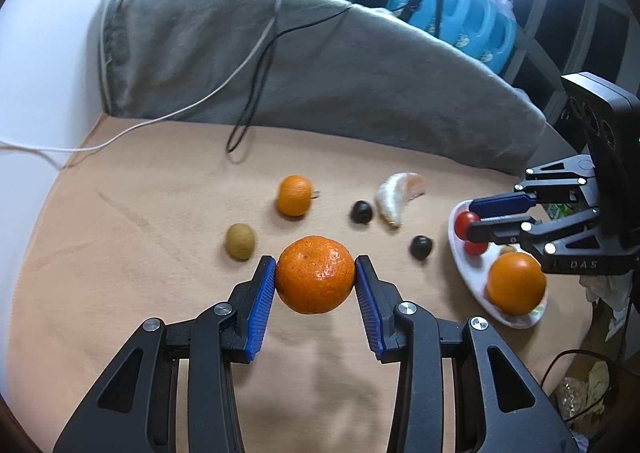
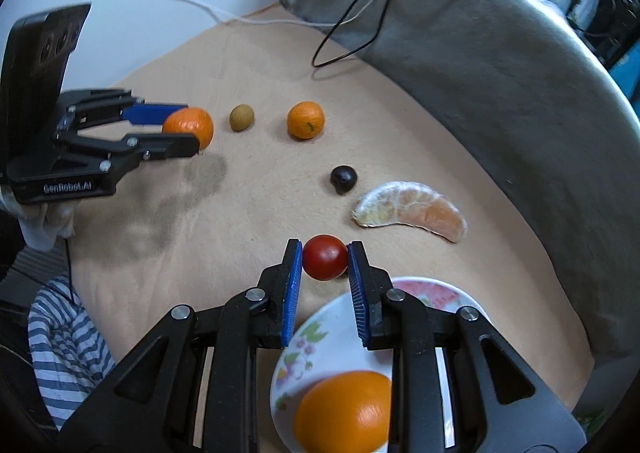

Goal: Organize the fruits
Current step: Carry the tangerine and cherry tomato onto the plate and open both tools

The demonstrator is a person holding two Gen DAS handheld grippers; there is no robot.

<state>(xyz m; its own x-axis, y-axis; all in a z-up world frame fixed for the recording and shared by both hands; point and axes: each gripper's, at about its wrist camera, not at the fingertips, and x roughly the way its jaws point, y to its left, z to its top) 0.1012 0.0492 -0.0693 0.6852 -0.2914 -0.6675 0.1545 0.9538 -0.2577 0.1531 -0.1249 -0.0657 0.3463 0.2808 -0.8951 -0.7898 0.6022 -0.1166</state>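
My left gripper (image 1: 315, 273) is shut on a mandarin (image 1: 315, 279) and holds it above the tan table; it also shows in the right wrist view (image 2: 188, 127). My right gripper (image 2: 325, 263) is shut on a red cherry tomato (image 2: 325, 261) over the far rim of a white floral plate (image 2: 320, 337). The plate holds an orange (image 2: 344, 411); in the left wrist view (image 1: 516, 288) another red tomato (image 1: 476, 249) lies there too. On the table lie a second mandarin (image 1: 295, 195), a brownish kiwi-like fruit (image 1: 241, 241), two dark round fruits (image 1: 361, 211) (image 1: 421, 247) and a peeled mandarin piece (image 1: 396, 197).
A grey blanket (image 1: 320, 65) with black and white cables (image 1: 256, 73) bounds the table's far side. A white wall is at the left. Blue detergent bottles (image 1: 472, 17) stand behind. A striped cloth (image 2: 68, 337) hangs off the near left edge.
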